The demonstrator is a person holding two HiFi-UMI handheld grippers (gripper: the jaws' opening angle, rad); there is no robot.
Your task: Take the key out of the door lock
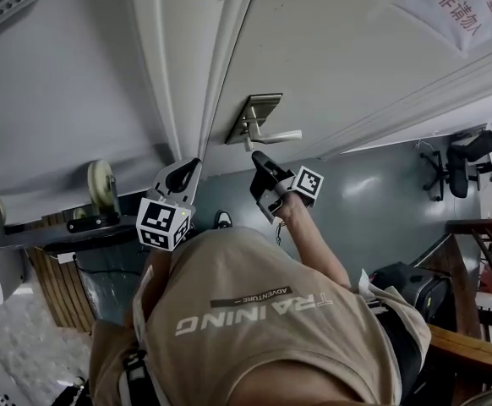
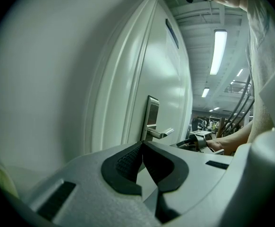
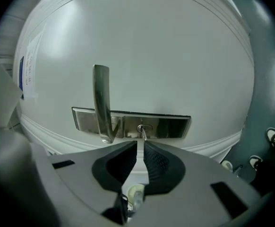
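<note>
Task status: not complete. The key (image 3: 141, 134) still sits in the lock (image 3: 170, 126), its thin shaft running from the cylinder straight out to the right gripper (image 3: 141, 144).

Right gripper: in its own view the fingers are drawn together to a narrow slit with the key's outer end in that slit. I judge this a grip on the key. The lock appears lying on its side in that view, with the handle (image 3: 101, 98) standing upward, which indicates a rolled wrist.

Left gripper (image 2: 142, 144): fingers fully together, with nothing between them. It is held near the edge of the door (image 1: 339, 57), to the left of the lock and apart from it, with no part in the work.

Done: the key is reached and gripped.
Left: the withdrawal itself. The key should come straight back along its own line, clear of the cylinder. Whether the key stands at its release angle cannot be told.
</note>
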